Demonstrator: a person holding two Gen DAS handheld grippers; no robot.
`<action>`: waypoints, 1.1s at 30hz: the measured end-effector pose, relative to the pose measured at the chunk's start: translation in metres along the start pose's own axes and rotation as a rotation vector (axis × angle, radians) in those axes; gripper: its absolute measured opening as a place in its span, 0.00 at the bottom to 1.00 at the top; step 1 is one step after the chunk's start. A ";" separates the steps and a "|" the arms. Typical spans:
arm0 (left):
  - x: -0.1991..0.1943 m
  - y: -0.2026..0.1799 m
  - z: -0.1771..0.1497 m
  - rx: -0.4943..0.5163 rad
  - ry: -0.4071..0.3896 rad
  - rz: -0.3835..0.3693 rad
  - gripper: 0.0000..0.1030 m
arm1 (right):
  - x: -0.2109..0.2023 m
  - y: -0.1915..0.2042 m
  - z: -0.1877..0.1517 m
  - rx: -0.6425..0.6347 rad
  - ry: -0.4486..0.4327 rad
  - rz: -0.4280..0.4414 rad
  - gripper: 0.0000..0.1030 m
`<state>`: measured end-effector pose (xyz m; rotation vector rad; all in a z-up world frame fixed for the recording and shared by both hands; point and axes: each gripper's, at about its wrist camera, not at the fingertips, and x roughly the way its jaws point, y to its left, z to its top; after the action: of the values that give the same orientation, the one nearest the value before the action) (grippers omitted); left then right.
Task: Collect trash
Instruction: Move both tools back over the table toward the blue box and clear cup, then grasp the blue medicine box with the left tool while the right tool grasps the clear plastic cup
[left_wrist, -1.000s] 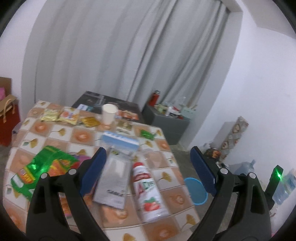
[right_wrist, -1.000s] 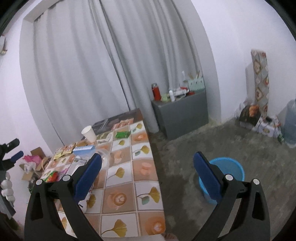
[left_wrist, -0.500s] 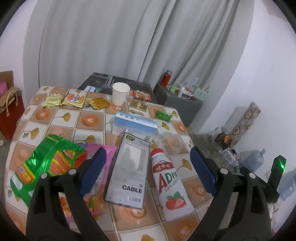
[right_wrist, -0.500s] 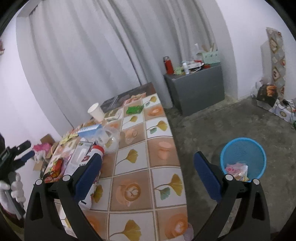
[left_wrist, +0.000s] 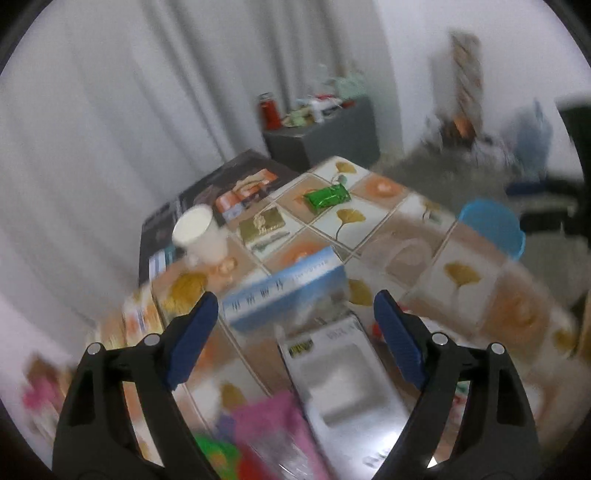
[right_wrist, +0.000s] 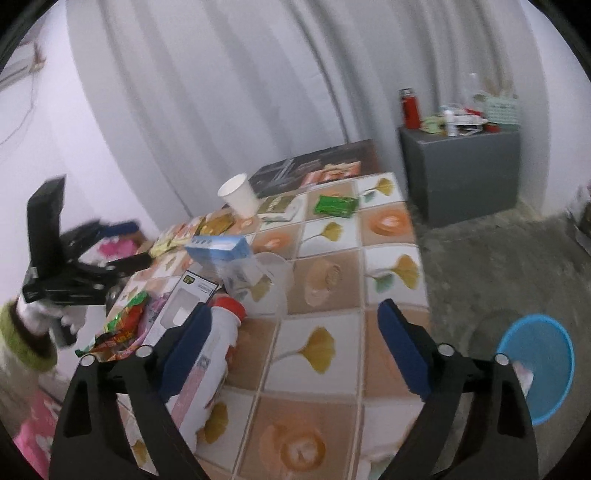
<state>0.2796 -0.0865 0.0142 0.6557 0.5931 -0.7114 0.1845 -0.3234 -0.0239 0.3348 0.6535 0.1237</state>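
Trash covers the tiled table (right_wrist: 321, 343). My left gripper (left_wrist: 295, 306) hovers over a blue box (left_wrist: 288, 295) and a grey cable package (left_wrist: 343, 369); its jaws are closing and grip nothing. This view is blurred. A paper cup (left_wrist: 199, 229) and a green packet (left_wrist: 327, 195) lie farther back. My right gripper (right_wrist: 293, 317) is low over the table's near corner, jaws closing with only tabletop between them. A white bottle with a red cap (right_wrist: 210, 354) lies against its left finger. The right wrist view also shows the left gripper (right_wrist: 138, 243), held by a gloved hand (right_wrist: 40, 314).
A blue bin (right_wrist: 535, 365) with some trash in it stands on the floor right of the table. A clear plastic cup (right_wrist: 273, 280), a green and red snack bag (right_wrist: 122, 328) and small packets lie on the table. A grey cabinet (right_wrist: 461, 173) stands by the curtain.
Both grippers have dropped closer to the table. The left view has rolled and now sits over the blue box and cable package. The right gripper has come up beside the bottle. Both jaws look slightly narrower.
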 end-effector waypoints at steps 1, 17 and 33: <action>0.009 -0.002 0.003 0.047 0.006 -0.014 0.80 | 0.011 0.001 0.005 -0.015 0.021 0.017 0.79; 0.119 0.002 0.016 0.389 0.259 -0.229 0.79 | 0.120 0.006 0.030 -0.087 0.259 0.114 0.52; 0.129 0.014 0.023 0.431 0.213 -0.235 0.30 | 0.135 0.010 0.025 -0.108 0.293 0.034 0.06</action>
<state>0.3754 -0.1457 -0.0545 1.0830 0.7275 -1.0110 0.3063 -0.2909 -0.0799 0.2252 0.9276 0.2427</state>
